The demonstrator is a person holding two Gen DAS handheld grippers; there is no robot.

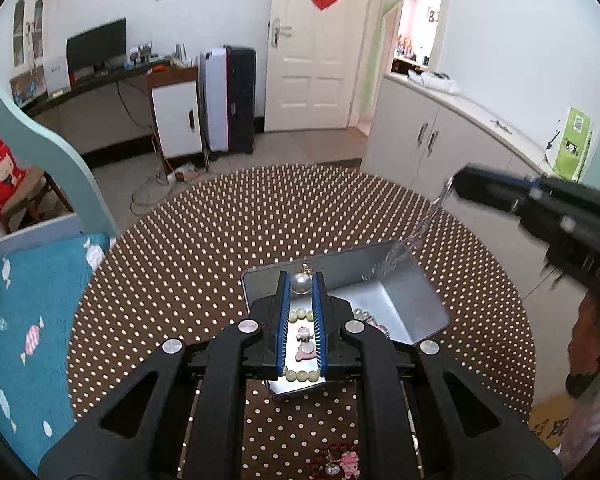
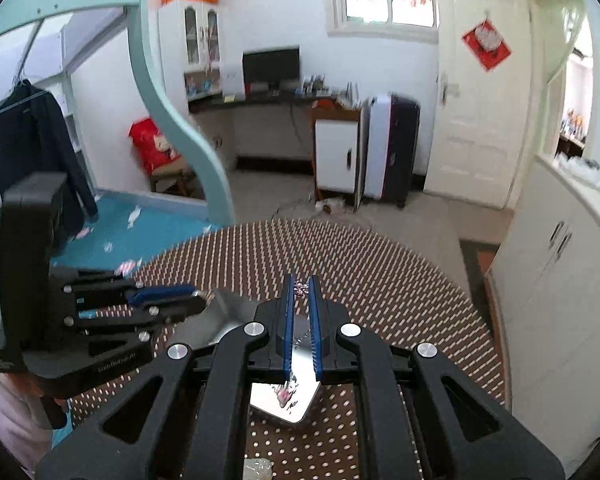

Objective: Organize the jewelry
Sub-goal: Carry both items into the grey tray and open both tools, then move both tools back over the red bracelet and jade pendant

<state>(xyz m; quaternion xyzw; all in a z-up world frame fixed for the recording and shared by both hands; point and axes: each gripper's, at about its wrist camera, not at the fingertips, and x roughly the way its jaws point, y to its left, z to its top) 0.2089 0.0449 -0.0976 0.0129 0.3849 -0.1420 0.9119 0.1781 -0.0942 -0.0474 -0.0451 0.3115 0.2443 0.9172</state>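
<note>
An open silver metal box (image 1: 396, 304) lies on the round brown dotted table (image 1: 220, 248); it also shows in the right wrist view (image 2: 228, 312). My left gripper (image 1: 302, 282) is shut on a large white pearl pendant (image 1: 302, 283) and holds it above the box. Below it, in the box, lies a pale green bead bracelet (image 1: 300, 376) with a pink charm (image 1: 304, 334). My right gripper (image 2: 301, 286) is shut on a thin clear sparkling chain (image 1: 420, 228), which hangs down from its tips over the box's raised lid; the chain shows between the tips in the right wrist view (image 2: 300, 286).
A red bead piece and pink charm (image 1: 340, 460) lie on the table near me. A clear bag (image 2: 260, 468) lies at the near edge. A blue bed (image 1: 24, 320) stands left, white cabinets (image 1: 440, 140) right.
</note>
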